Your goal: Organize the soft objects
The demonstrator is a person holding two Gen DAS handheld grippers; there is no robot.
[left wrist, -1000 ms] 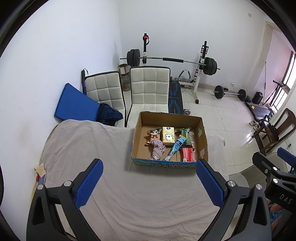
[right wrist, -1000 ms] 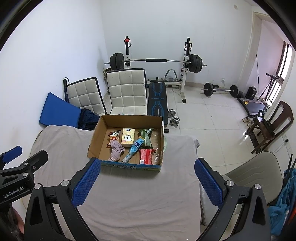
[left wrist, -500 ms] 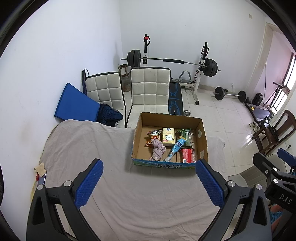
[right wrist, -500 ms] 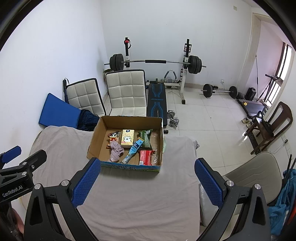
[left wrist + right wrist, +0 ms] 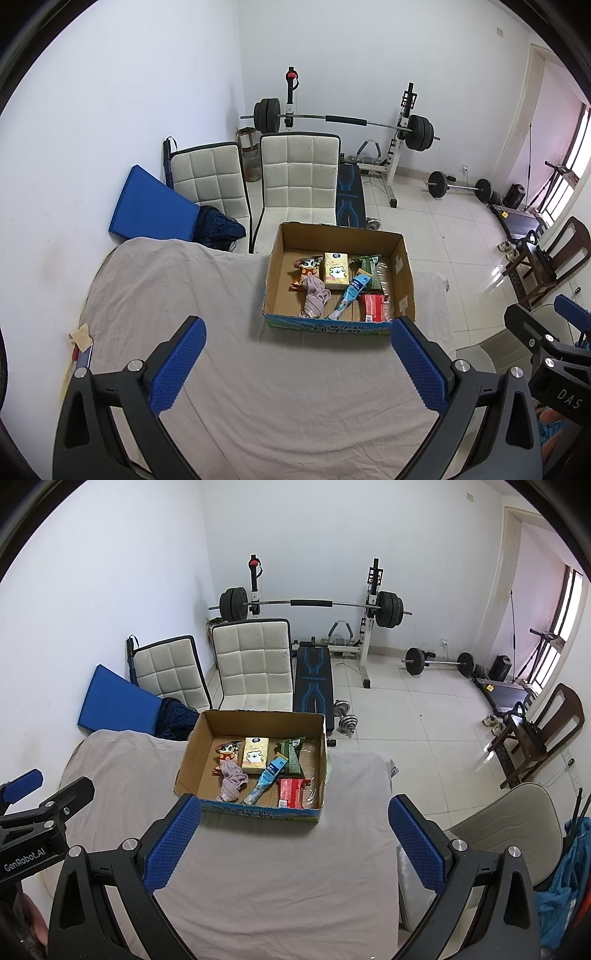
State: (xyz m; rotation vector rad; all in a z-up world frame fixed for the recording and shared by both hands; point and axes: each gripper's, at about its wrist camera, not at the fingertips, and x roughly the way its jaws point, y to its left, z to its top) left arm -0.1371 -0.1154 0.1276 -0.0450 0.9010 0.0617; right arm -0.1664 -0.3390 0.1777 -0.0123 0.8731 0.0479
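**Two claws spread wide, every soft thing lying in the box ahead**

Two claws hang side by side above the cloth-covered tabletop (image 5: 258, 387), and neither carries anything. The left claw (image 5: 295, 363) has its blue pads far apart; the right claw (image 5: 293, 843) is spread just as wide, with bare cloth showing between the pads of each.

Ahead of both sits the open cardboard box (image 5: 192, 753), a little to the right of the left claw's line and a little to the left of the right one's. In it, nearest the claws, lie a crumpled pink cloth (image 5: 232, 781), a blue tube-shaped packet (image 5: 266, 781) and a red packet (image 5: 291, 792). Beyond those, against the far wall, sit a cartoon-print snack bag (image 5: 227, 753), a yellow tissue pack (image 5: 255, 760) and a green packet (image 5: 291, 760).

From where I stand, this fits two stages equally: goods waiting to be lifted out and sorted, or goods already gathered into the box. The scene does not settle which.

Whichever claw next goes in should, I judge, come down from above over the near wall, not across it, since the cardboard looks light enough to slide on the cloth. The pink cloth would need a pinch on its bunched middle; the packets touch one another, so one pad must slip between neighbours without dragging them.
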